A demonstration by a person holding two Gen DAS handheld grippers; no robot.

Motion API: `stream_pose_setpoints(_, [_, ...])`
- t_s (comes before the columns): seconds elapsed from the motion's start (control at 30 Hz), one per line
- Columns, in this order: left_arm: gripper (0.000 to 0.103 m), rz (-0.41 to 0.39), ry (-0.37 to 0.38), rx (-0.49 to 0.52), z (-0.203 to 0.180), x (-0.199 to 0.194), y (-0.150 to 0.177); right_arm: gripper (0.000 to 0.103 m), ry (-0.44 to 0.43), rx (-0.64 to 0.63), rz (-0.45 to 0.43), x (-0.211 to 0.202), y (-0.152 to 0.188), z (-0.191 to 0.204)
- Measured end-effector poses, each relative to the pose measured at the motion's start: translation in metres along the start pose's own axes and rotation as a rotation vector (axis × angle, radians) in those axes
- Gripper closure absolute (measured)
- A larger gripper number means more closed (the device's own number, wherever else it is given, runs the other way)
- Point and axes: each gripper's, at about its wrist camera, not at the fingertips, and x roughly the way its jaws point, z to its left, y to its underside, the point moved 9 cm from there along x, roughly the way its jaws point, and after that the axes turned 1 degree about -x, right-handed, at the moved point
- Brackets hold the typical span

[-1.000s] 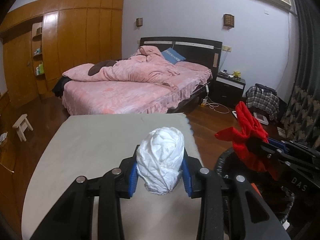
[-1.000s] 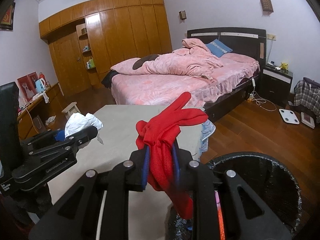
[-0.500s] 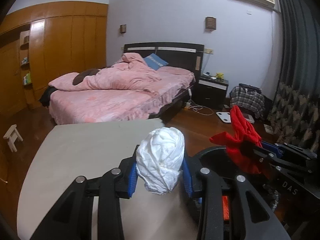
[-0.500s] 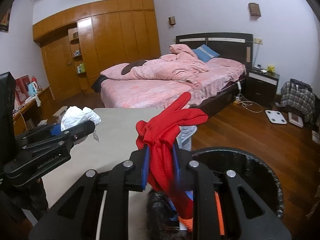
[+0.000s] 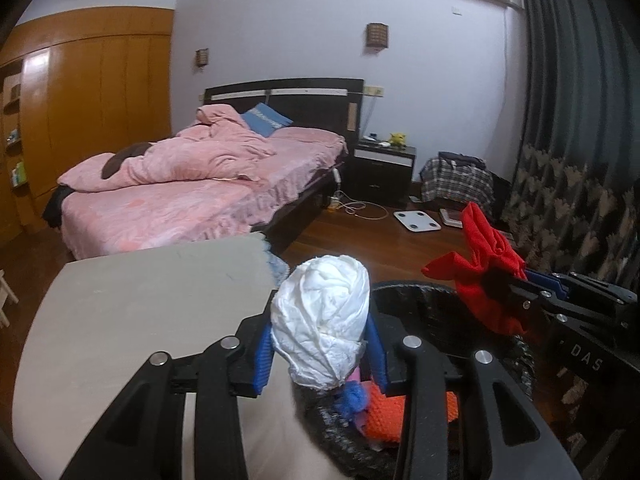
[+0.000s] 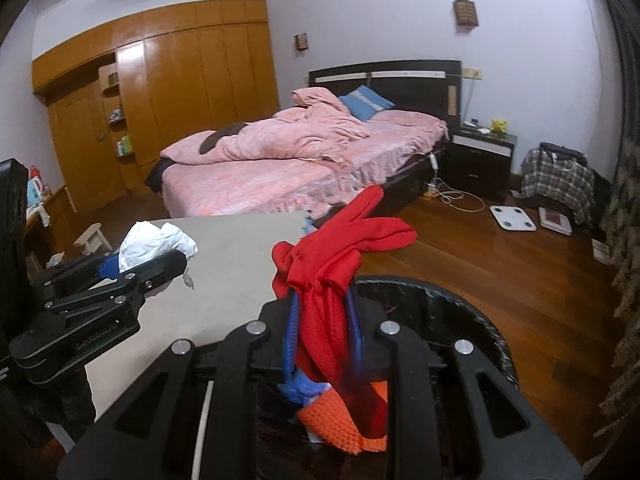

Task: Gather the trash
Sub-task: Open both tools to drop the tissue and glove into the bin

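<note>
My left gripper (image 5: 320, 344) is shut on a crumpled white paper wad (image 5: 322, 320) and holds it over the near rim of a black trash bin (image 5: 424, 300). My right gripper (image 6: 326, 332) is shut on a red cloth (image 6: 332, 276) that hangs over the same bin (image 6: 472, 312). Orange and blue trash (image 6: 344, 420) lies inside the bin. In the right wrist view the left gripper (image 6: 120, 276) with the paper wad (image 6: 154, 242) is at the left, over the table. In the left wrist view the right gripper (image 5: 520, 296) with the red cloth (image 5: 480, 268) is at the right.
A grey table (image 5: 140, 300) stands left of the bin. Beyond it are a pink bed (image 5: 192, 184), a dark nightstand (image 5: 384, 168), a white scale (image 5: 416, 220) on the wooden floor, a plaid bag (image 5: 456, 180) and dark curtains (image 5: 580, 140) at the right.
Both grippers have moved right, off the table and over the trash bin, each still shut on its item. The bin's contents have come into view.
</note>
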Motion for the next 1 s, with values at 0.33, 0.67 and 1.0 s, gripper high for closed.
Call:
stream_pose_setpoints(0.33, [0.064,0.031,0.074,0.051,-0.041,0.029,0.011,0.082,0.073,0.048,0.024,-0.001,0.021,-0.040])
stream_pose_setpoints(0.67, [0.064,0.062,0.130,0.077,-0.064,0.052,0.020,0.082,0.105,0.079,0.056,0.005,0.042,-0.059])
stream_pose_setpoints(1.0, [0.062,0.098,0.170,0.085,-0.073,0.074,0.031,0.080,0.128,0.102,0.106,0.023,0.060,-0.076])
